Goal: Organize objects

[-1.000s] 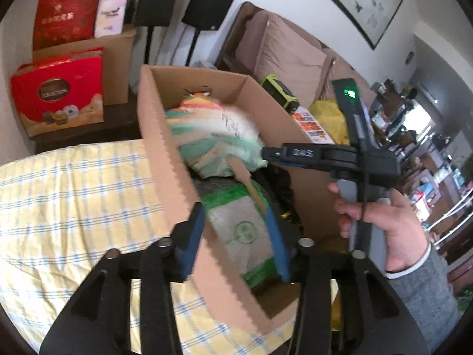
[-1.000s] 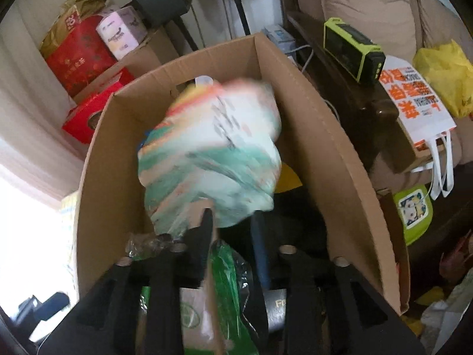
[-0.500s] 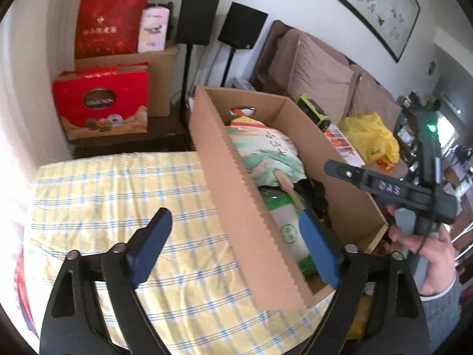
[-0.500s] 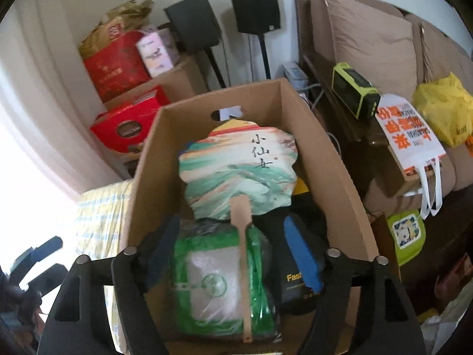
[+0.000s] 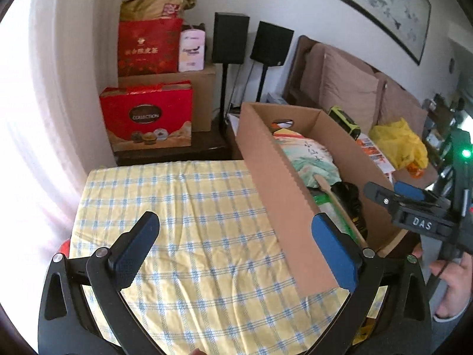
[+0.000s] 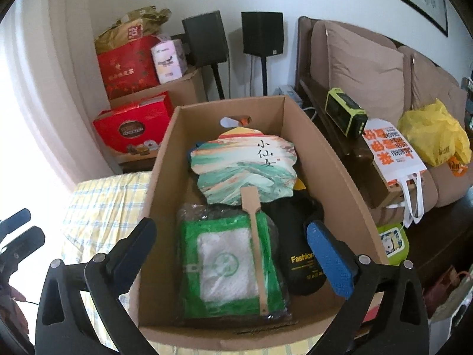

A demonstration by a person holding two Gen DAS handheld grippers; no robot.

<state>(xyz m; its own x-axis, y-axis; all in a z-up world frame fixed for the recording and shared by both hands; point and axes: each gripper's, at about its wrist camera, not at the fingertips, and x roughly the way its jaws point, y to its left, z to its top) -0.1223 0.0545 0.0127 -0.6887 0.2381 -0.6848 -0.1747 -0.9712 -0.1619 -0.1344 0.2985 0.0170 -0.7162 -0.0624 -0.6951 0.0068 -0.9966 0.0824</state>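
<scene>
An open cardboard box (image 6: pixel 325 153) stands on the yellow checked cloth (image 5: pixel 183 207). Inside it a painted paper fan (image 6: pixel 245 165) lies with its wooden handle across a green packet (image 6: pixel 227 263), beside a black bag (image 6: pixel 298 254). My right gripper (image 6: pixel 230 257) hovers over the box's near end; its jaws are opening and hold nothing. My left gripper (image 5: pixel 233 251) hangs above the cloth by the box's left wall (image 5: pixel 275 177). Its jaws are opening too, and they grip nothing. The fan (image 5: pixel 307 153) also shows over that wall.
Red gift boxes (image 5: pixel 147 115) and a brown carton are stacked at the back left. Two black speakers (image 6: pixel 260 32) stand on poles behind the box. To the right are a sofa, a green radio (image 6: pixel 346 115), a white tote (image 6: pixel 393 153) and a yellow bag (image 6: pixel 431 133).
Both grippers have opened wide and drawn back and up from the box. The right one let go of the fan, which now lies flat inside. The left one released the box wall.
</scene>
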